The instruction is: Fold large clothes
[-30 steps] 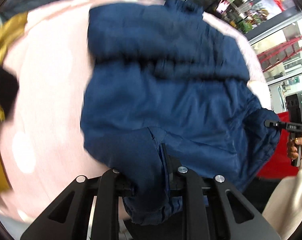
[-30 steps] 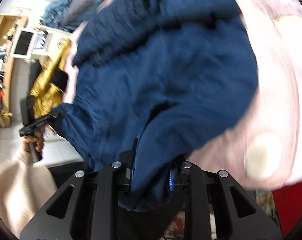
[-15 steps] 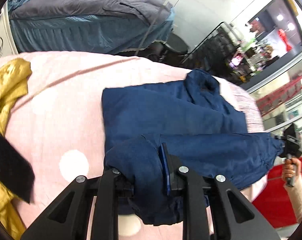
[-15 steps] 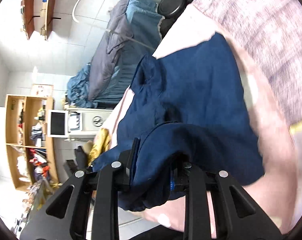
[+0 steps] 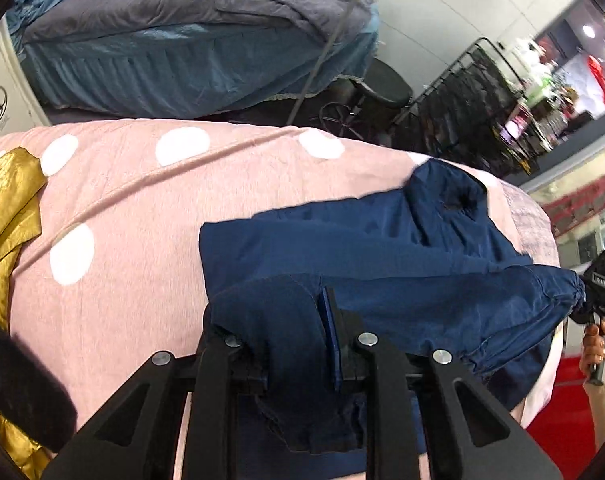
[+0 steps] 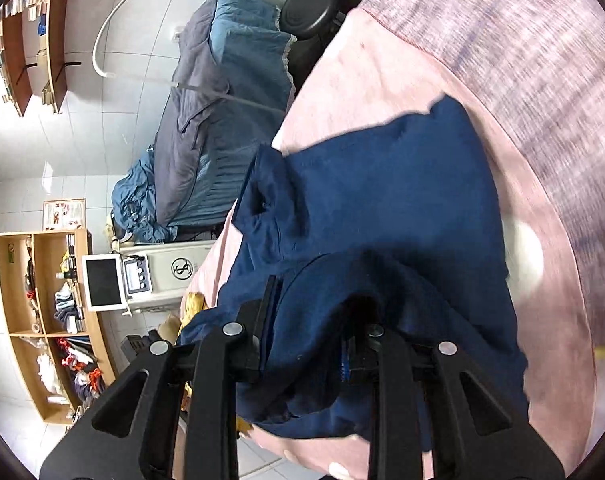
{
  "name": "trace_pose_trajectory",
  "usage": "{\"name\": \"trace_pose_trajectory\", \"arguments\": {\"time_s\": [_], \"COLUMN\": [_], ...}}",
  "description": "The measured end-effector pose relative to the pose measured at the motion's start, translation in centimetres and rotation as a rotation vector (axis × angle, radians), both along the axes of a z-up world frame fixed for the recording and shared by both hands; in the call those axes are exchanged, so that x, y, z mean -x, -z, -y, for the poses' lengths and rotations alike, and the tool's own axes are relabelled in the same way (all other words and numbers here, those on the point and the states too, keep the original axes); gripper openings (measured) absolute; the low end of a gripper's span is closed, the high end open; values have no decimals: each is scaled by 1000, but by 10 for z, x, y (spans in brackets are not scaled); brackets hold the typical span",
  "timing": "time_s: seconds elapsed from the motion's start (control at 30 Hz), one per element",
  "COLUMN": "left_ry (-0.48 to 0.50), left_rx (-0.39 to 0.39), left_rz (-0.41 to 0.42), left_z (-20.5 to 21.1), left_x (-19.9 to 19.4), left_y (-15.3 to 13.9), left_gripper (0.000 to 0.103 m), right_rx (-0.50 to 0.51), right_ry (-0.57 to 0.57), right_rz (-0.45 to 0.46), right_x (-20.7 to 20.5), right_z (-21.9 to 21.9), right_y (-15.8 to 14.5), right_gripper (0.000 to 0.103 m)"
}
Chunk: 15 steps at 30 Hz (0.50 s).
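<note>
Both claws, the left gripper point(image 5: 298, 344) and right gripper point(image 6: 310, 344), pinch the blue jacket point(image 5: 382, 248) tight, low in each frame, stretching it over the pink bed point(image 5: 142, 208) for folding.

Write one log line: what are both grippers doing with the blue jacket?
left gripper: shut on blue jacket | right gripper: shut on blue jacket | jacket: on pink spotted cover

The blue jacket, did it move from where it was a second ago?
Yes. The blue jacket, pinched by the left gripper and right gripper, slid toward the near edge of the pink spotted bed cover, baring more cover behind it.
</note>
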<state>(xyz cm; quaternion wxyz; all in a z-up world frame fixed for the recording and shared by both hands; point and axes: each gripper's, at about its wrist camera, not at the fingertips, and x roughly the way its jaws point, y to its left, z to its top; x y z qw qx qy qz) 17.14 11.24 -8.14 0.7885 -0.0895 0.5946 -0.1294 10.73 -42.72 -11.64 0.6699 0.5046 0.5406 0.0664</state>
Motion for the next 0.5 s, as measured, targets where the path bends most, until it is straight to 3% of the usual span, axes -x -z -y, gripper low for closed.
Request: {"name": "trace_pose_trajectory", "arguments": {"time_s": [0.07,0.17,0.2,0.23,0.33,0.37,0.43,0.47,0.5], "left_ry": [-32,-119,-149,-206,-281,-291,-310,-326,-334], "left_rx": [-4,67,107,208,400,429,417,349,302], "left_rz": [-27,-120,-144,-173,-193,-190,-151,-96,-55], "left_z": [2,-7,-13,-26,-54,-61,-77,-86,-91], "left_x": [-9,-19,-21,-22,-20,-18,-13,-9,-7], "left_y": [10,27,30,29,21,17,2,-9,-19], "left_gripper": [23,25,28,30,39,42,58,76,83], "right_rx": [-1,-19,-34,-62,-115,-127,-163,-176,-190], "right_ry": [22,74,92,123,169,173,181,182,186], "right_rz": [-16,-76,-93,-119,-151,-157,-171,-177,-185], "right_x": [-13,-23,-24,-23,-22,-22,-22,-23,-23], "right_z": [0,3,5,7,13,15,19,21,24], "right_y": [8,30,36,45,62,64,70,71,73], "right_gripper": [25,25,26,26,26,26,26,28,30]}}
